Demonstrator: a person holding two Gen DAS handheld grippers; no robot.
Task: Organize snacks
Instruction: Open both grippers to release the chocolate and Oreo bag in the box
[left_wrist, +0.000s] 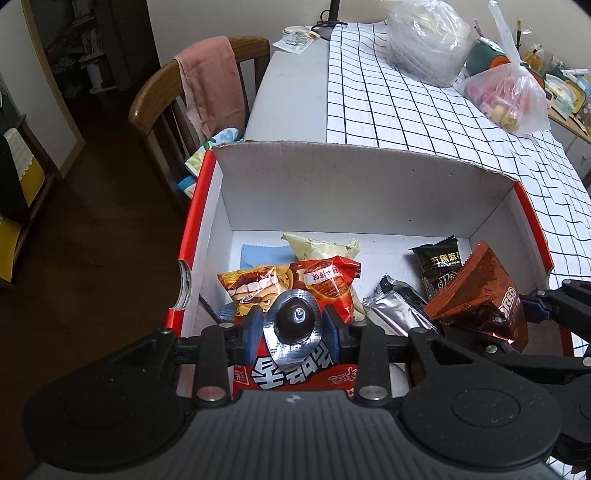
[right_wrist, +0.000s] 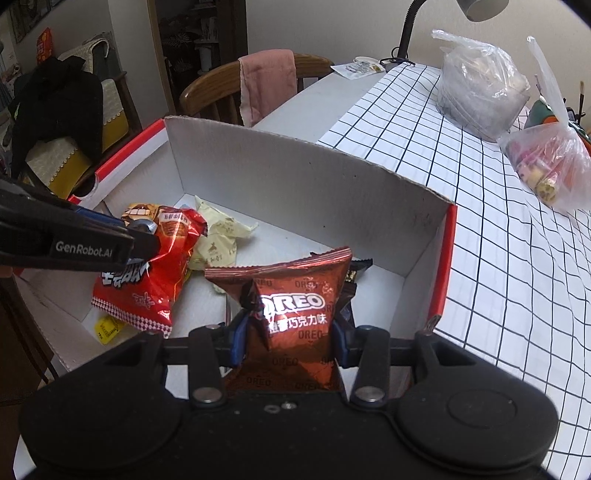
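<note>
- The left gripper (left_wrist: 293, 325) is squeezed shut on a small silver foil snack (left_wrist: 293, 326) with a dark round dome in the middle.
- That foil snack hangs over the left side of the box (left_wrist: 369, 184), right above a big red snack bag (left_wrist: 295, 373) and a red and yellow packet (left_wrist: 280, 284).
- The right gripper (right_wrist: 290, 332) is pinched shut on a brown Oreo packet (right_wrist: 291, 306).
- The Oreo packet stands up tall between the blue pads (right_wrist: 240, 332). Its long side points up and away from the gripper, and its crimped top edge is highest.
- It hangs over the right half of the box, with a black packet (left_wrist: 437, 264) just behind it and a silver packet (left_wrist: 397, 312) just to its left.
- Each snack is already inside its own gripper, so the place to put it lies straight below. The left hand is nearer the red bags and the right hand is nearer the dark packets.
- The next move is likely to let each snack drop beside snacks like it.
- The Oreo packet is shiny, crinkled and puffy. It looks light and soft.
- The box sits on a table with a checked cloth (right_wrist: 480, 184).
</note>
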